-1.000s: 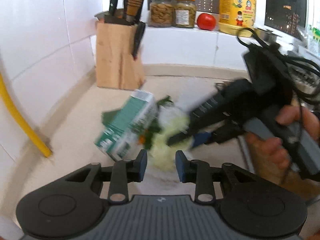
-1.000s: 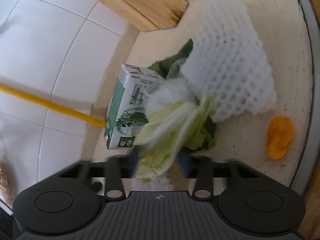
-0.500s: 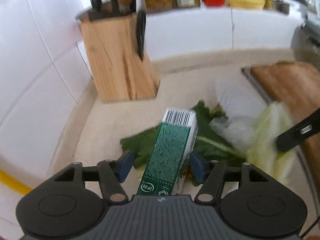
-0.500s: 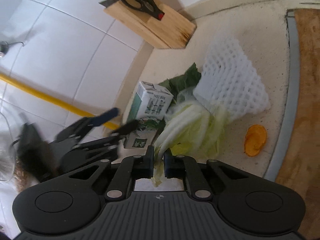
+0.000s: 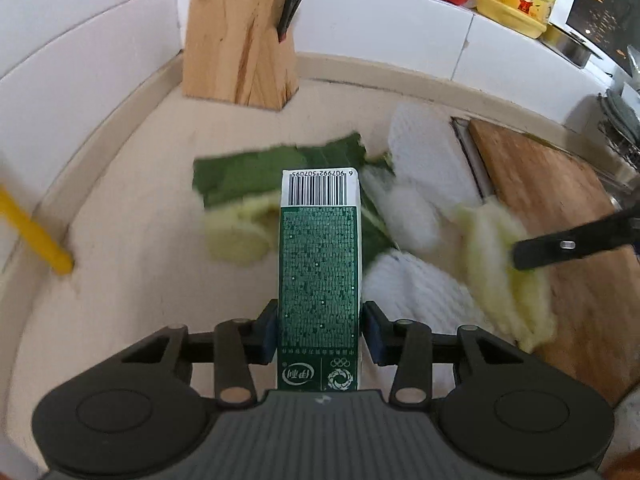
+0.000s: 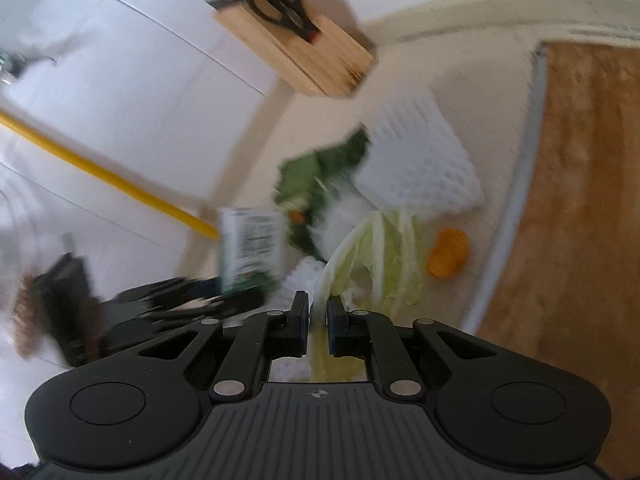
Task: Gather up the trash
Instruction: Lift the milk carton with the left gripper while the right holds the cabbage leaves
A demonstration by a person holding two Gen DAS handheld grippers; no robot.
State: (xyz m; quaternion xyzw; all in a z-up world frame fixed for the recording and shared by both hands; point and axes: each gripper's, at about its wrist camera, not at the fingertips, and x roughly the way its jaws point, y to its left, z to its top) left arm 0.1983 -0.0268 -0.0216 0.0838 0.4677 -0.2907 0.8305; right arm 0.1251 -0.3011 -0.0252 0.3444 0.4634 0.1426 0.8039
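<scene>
The green milk carton (image 5: 320,280) sits between the fingers of my left gripper (image 5: 320,334), its barcode end pointing away from me over the beige counter (image 5: 120,280). My left jaws have just been closing, and both blue pads now press against the carton's long sides, so I have it clamped. I am holding that gripper tilted well down toward the counter.

My right gripper (image 6: 318,312) has its jaws nearly together, pinched on the pale stem of a cabbage leaf (image 6: 380,260), which hangs forward from the pads, lifted off the counter. This gripper also points downward, less steeply, and its view is rolled so the wall tiles run diagonally. From the left wrist I see one of its dark fingers (image 5: 560,246) coming in from the right with the blurred leaf (image 5: 504,276) on it.

Under and around the carton lie dark green leaves (image 5: 256,172), another pale cabbage piece (image 5: 236,236) and white foam netting (image 5: 432,160). An orange peel (image 6: 448,252) lies near the wooden cutting board (image 6: 580,200). The knife block (image 5: 240,36) stands at the back by the wall.
</scene>
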